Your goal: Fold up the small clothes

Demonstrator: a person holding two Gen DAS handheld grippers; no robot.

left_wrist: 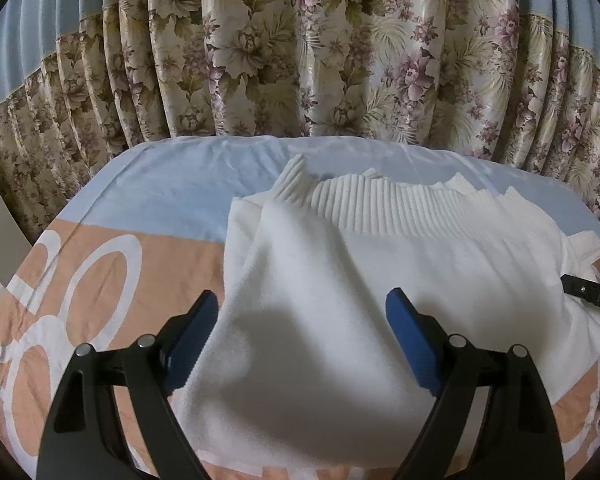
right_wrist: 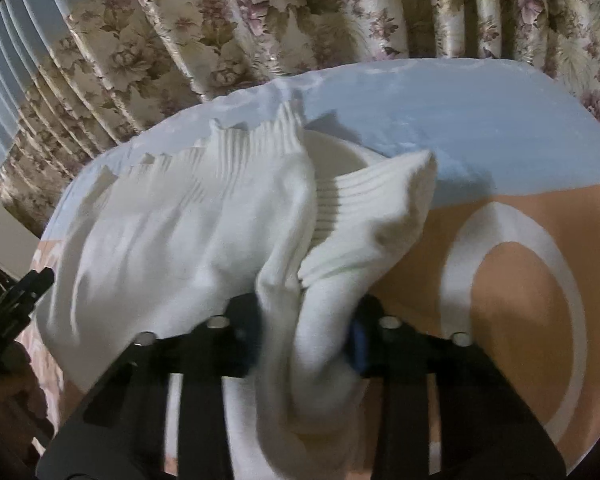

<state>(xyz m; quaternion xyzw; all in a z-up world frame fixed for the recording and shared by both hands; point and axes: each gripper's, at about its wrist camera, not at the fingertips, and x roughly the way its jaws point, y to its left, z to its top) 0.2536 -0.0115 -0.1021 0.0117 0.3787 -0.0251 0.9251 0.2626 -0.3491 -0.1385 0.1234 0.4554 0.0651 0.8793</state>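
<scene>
Mid-fold: right gripper (right_wrist: 306,316) clamped on white sweater (left_wrist: 340,280) sleeve, left gripper (left_wrist: 302,320) spread apart above; sleeve due across body.

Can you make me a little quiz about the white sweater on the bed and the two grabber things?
1. True or false: the left gripper has its jaws spread wide over the white sweater.
2. What is the right gripper pinching?
A. the floral curtain
B. a bunched part of the sweater
C. nothing
3. Fill in: the sweater lies on a bedsheet with white ____ on peach.

Key:
1. True.
2. B: the jaws are closed on a bunch of fabric near a ribbed sleeve cuff.
3. Circles.
</scene>
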